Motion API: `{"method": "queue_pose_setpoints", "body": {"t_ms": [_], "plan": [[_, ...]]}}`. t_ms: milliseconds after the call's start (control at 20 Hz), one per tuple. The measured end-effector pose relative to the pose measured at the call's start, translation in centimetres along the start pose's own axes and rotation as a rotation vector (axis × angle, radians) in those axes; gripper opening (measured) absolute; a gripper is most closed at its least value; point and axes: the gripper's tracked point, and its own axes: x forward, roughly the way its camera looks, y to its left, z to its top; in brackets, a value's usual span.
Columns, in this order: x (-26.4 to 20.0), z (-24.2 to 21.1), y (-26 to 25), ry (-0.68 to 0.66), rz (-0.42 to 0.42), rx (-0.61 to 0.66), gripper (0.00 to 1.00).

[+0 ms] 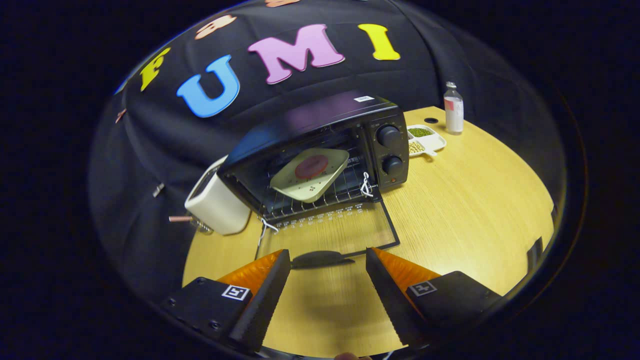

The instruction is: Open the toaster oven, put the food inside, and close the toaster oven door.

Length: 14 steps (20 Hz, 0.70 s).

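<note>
1. The tongs were released: the two fingers stood apart with nothing gripped between them, hovering over the wooden worktop.
2. The door handle of the toaster oven lay in the gap between the fingertips, at their far end. Whether either finger touched the handle could not be told.
3. The oven door was folded down flat toward the tongs, just ahead of the fingertips, with its glass pane showing the worktop beneath.
4. Beyond the door, the oven cavity stood open. A pale square plate rested on the wire rack inside, tilted in view, carrying a round reddish piece of food at its centre.
5. Two black control knobs sat one above the other on the oven's front panel, beyond the right finger.
6. A white appliance stood touching or just beside the oven's other flank, beyond the left finger.
7. Farther beyond the right finger, behind the oven, a divided white dish held green and yellowish grains, and a clear bottle with a red-and-white label stood upright near it.
</note>
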Motion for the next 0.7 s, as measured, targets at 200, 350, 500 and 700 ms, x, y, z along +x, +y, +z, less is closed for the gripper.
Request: {"method": "queue_pose_setpoints", "body": {"t_ms": [200,350,500,700], "plan": [[1.3,-4.0,-0.4,0.074,-0.067,-0.164,0.99],[3.1,-5.9,-1.0,0.127,-0.123,-0.218,1.0],[5.2,-7.0,-1.5,0.154,-0.17,-0.271,1.0],[7.6,-6.9,-2.1,0.134,-0.204,-0.305,1.0]]}}
